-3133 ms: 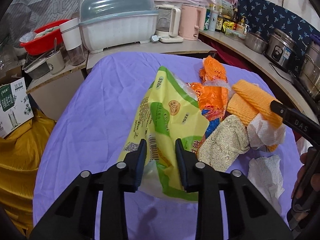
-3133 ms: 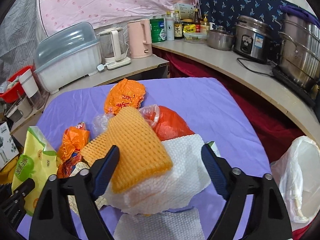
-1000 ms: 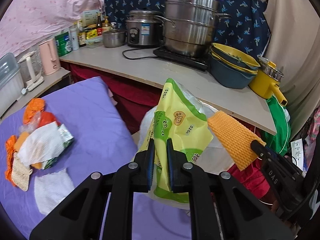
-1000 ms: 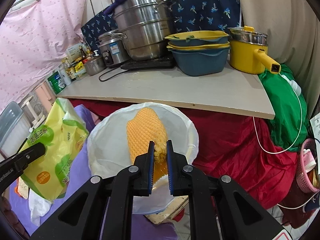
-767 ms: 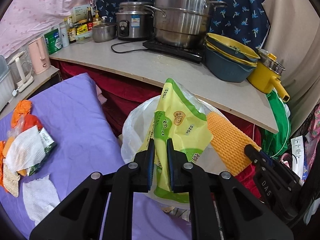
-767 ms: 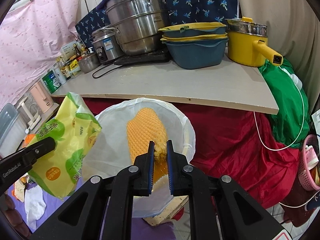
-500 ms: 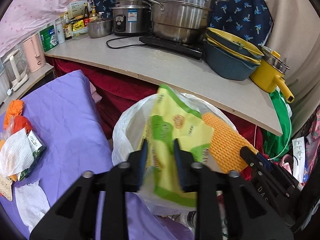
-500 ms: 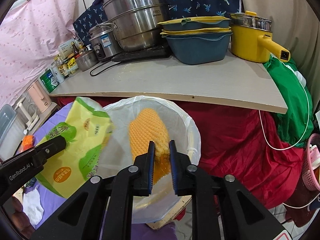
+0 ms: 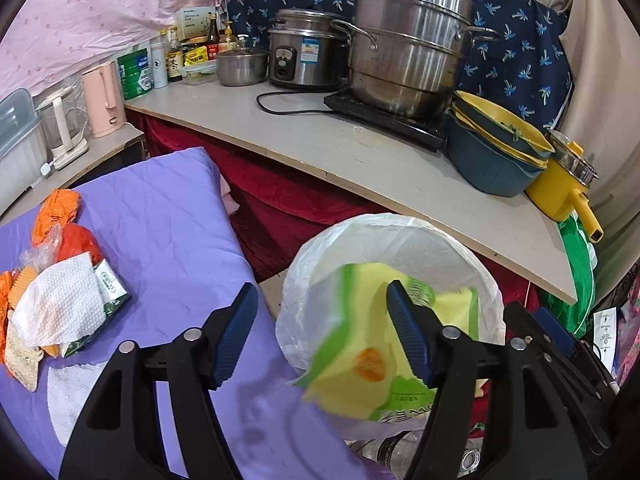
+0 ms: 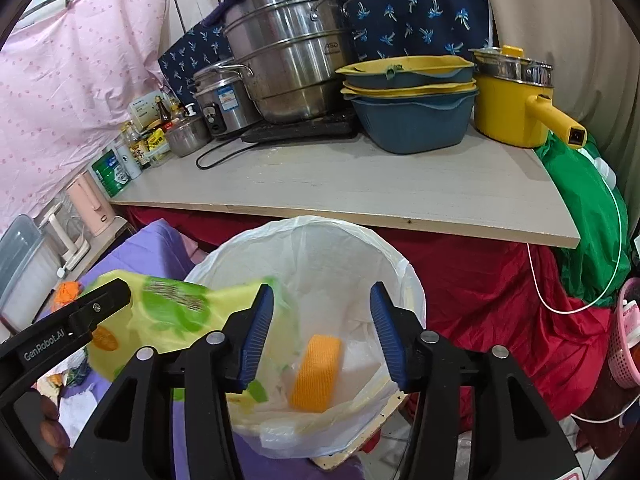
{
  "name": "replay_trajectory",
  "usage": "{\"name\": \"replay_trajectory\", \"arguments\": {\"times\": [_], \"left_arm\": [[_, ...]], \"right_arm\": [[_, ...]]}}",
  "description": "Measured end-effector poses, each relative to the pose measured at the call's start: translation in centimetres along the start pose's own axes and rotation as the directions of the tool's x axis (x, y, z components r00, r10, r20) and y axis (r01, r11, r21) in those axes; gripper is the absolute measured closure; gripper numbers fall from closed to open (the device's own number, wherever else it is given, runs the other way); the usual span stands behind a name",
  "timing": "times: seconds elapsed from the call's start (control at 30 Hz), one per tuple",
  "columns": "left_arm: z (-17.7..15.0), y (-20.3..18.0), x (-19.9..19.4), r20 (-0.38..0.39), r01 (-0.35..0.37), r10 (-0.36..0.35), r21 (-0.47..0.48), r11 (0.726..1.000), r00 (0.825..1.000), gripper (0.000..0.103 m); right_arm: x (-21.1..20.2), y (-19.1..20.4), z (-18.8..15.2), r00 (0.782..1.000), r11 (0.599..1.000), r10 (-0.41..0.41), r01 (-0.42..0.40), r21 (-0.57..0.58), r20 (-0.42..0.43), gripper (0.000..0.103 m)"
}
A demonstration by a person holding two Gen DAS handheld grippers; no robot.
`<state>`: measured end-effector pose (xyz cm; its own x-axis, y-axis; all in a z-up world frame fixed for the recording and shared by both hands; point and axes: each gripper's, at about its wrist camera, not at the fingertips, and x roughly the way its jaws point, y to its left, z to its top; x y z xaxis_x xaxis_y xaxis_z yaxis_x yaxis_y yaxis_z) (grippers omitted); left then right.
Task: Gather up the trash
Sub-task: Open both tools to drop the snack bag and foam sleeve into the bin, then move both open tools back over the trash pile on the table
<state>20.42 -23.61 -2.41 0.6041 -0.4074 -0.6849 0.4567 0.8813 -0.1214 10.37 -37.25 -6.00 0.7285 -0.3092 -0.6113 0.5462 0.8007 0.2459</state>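
Note:
My left gripper hangs over the white-lined bin, jaws opening, pads touching nothing. The yellow-green snack bag is blurred and loose, dropping at the bin's mouth beside the right finger. My right gripper is over the same bin, jaws opening and empty. The orange foam net lies down inside the liner. The bag shows at the bin's left rim. More trash lies on the purple table: a white paper towel, orange bags, a green wrapper.
Behind the bin runs a counter with steel pots, stacked blue and yellow basins and a yellow pot. Red cloth hangs below it. A green bag and a pink basket are at right.
Both grippers went from shut to open over the bin. The yellow-green bag slipped from the left jaws and is falling; the orange foam net left the right jaws and dropped into the liner.

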Motion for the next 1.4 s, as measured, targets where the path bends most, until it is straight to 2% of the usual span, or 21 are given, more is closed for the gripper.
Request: {"name": "replay_trajectory", "arguments": {"times": [0.07, 0.2, 0.3, 0.4, 0.57, 1.07, 1.4], "left_arm": [[0.2, -0.1, -0.3, 0.007, 0.004, -0.004, 0.003, 1.000, 1.000, 0.030], [0.6, -0.8, -0.8, 0.017, -0.005, 0.004, 0.037, 0.999, 1.000, 0.029], [0.8, -0.5, -1.5, 0.025, 0.007, -0.007, 0.014, 1.000, 1.000, 0.028], [1.1, -0.2, -2.2, 0.046, 0.007, -0.006, -0.010, 1.000, 0.999, 0.022], [1.4, 0.5, -3.5, 0.067, -0.005, 0.007, -0.028, 1.000, 0.998, 0.022], [-0.9, 6.0, -8.0, 0.097, -0.121, 0.128, -0.075, 0.990, 0.987, 0.022], [-3.1, 11.1, -11.3, 0.092, -0.213, 0.224, -0.117, 0.970, 0.970, 0.022]], "right_arm": [[-0.6, 0.2, 0.0, 1.000, 1.000, -0.005, 0.005, -0.008, 0.009, 0.049], [-1.9, -0.2, -0.1, 1.000, 1.000, -0.014, 0.014, 0.001, 0.022, 0.048], [-2.9, -0.6, -0.1, 0.999, 1.000, -0.023, 0.023, 0.005, 0.033, 0.048], [-3.8, -0.8, 0.2, 0.998, 1.000, -0.028, 0.027, 0.009, 0.048, 0.045], [-5.0, -0.4, 0.5, 0.998, 1.000, -0.021, 0.021, -0.009, 0.063, 0.045], [-7.1, 6.3, -2.2, 0.995, 0.991, 0.093, -0.089, -0.096, 0.036, 0.043], [-8.8, 12.1, -5.0, 0.984, 0.969, 0.180, -0.179, -0.169, -0.009, 0.043]]}}
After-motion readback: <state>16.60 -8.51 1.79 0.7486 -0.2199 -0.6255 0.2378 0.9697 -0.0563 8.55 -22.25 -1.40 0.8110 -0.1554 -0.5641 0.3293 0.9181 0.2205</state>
